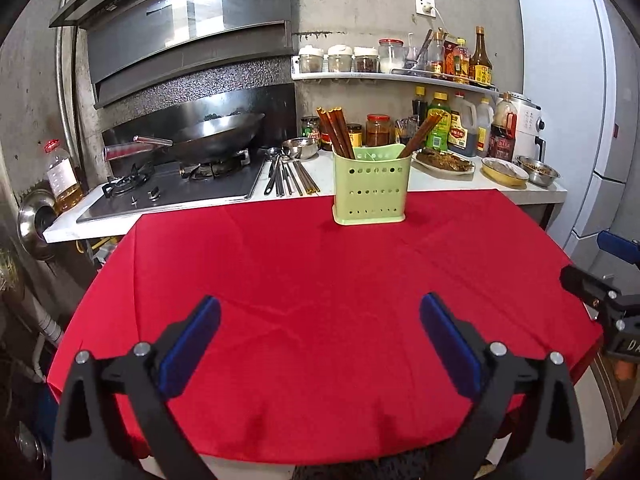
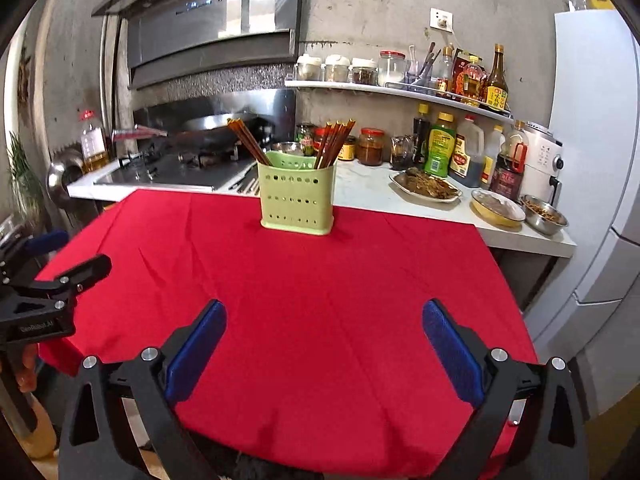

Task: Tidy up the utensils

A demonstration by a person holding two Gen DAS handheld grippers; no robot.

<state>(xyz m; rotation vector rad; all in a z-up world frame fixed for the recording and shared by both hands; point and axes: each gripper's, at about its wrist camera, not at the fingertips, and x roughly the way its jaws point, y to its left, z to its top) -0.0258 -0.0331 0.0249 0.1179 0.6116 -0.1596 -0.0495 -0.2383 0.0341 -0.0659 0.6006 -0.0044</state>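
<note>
1. On the red cloth (image 1: 320,300), at its far edge, stands a green holder (image 1: 371,190) with rows of holes in its wall; it is upright.
2. Contents of the holder: two bunches of brown chopsticks. One bunch (image 1: 336,132) sits in the left part and leans left; the other bunch (image 1: 424,134) sits in the right part and leans right. Both have their long axes steeply upward, with the top ends fanned apart.
3. Beyond the holder, on the white counter (image 1: 440,182), metal utensils (image 1: 286,176) lie flat beside the stove (image 1: 180,188) — long axes running away from the cameras.
4. Further containers on the counter: a plate of food (image 1: 442,160), a yellow dish (image 1: 504,170) and a steel bowl (image 1: 538,170) holding food.
5. Left gripper (image 1: 320,344): jaws spread wide, nothing between the blue pads (image 1: 192,344). It hovers over the near cloth, well apart from the holder, which lies straight ahead.
6. Right gripper (image 2: 324,348): likewise spread and unloaded — the holder is ahead and slightly to its left, well apart.
</note>
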